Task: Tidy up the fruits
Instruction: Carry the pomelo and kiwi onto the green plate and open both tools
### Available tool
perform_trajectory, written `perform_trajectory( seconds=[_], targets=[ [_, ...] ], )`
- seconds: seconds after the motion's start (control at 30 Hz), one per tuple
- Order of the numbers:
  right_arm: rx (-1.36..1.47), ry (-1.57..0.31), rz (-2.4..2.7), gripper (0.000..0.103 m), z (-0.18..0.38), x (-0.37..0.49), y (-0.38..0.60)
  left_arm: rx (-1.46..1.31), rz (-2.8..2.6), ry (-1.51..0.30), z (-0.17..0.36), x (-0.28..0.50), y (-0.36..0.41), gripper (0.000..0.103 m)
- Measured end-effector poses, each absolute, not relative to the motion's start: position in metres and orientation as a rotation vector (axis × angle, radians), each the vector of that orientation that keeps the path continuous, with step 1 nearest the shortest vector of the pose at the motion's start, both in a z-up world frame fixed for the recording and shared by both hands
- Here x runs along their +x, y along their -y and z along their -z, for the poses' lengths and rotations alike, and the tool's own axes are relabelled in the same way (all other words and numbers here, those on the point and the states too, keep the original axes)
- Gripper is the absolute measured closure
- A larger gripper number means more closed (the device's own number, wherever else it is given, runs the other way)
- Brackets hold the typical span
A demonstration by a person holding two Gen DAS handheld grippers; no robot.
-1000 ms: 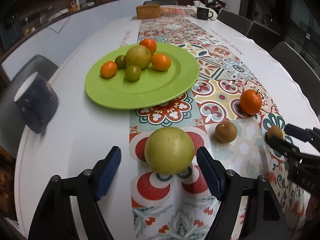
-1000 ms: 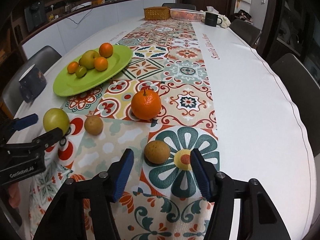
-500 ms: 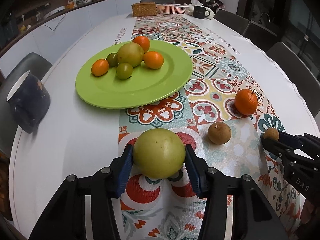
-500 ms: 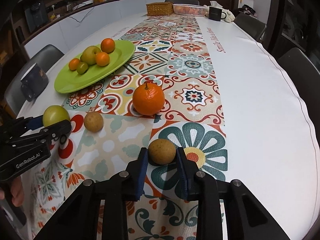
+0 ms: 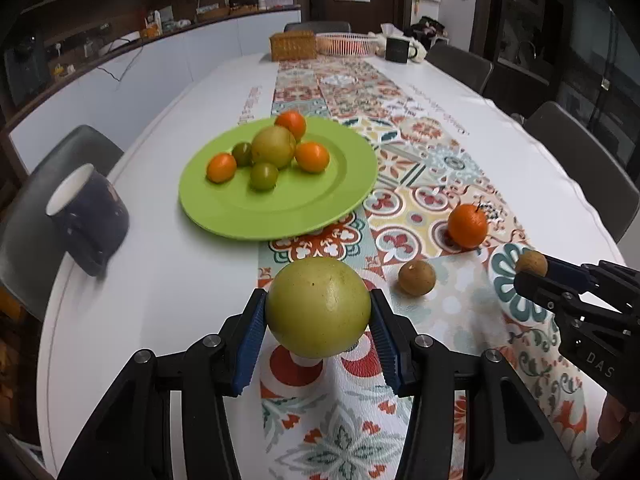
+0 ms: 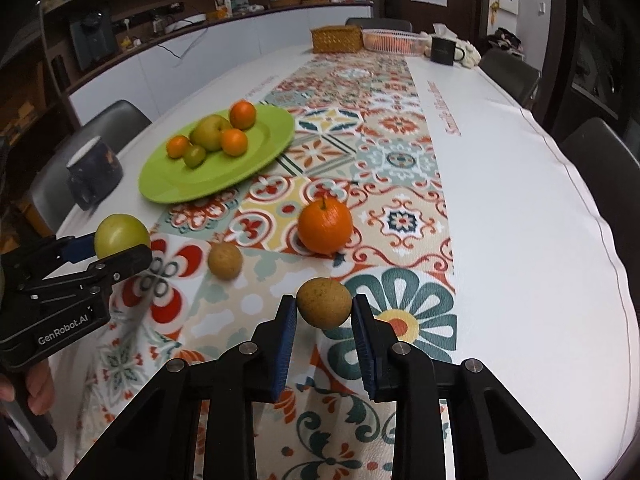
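Your left claw (image 5: 318,320) is clamped on the big green fruit (image 5: 318,307) at bottom centre, your right claw (image 6: 324,316) pinches a small brown fruit (image 6: 324,302), and the green plate (image 5: 240,216) lies ahead, upper left, nearer your left.

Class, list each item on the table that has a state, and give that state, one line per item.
Left gripper: shut on green fruit, lifted.
Right gripper: shut on brown fruit, lifted.
Orange: loose on runner.
Small brown fruit: loose on runner.
Plate: holds six fruits.
Mug: upright.
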State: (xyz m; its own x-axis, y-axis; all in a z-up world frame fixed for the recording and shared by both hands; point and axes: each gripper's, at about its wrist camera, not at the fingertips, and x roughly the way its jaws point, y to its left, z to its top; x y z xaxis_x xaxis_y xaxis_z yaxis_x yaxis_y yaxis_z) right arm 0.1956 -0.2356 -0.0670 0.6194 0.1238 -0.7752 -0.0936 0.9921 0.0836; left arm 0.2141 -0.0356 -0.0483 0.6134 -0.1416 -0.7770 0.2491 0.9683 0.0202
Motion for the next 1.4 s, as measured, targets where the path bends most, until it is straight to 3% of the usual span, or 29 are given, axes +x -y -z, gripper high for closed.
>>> perform_trajectory(
  seconds=[0.47, 0.83, 1.4],
  targets=[
    [0.009, -0.746, -0.223, 0.073, 0.011, 0.188, 0.212, 0.118, 0.210, -0.763, -0.004, 0.192, 0.017, 0.053],
    [-0.023, -0.669, -0.293, 0.073, -0.021, 0.214, 0.185, 0.116, 0.202, -0.729, -0.027, 0.218, 0.003, 0.053],
    [-0.057, -0.756, -0.386, 0.073, -0.009, 0.299, 0.141, 0.099, 0.208, -0.816, -0.006, 0.306, -0.022, 0.053]
  ],
)
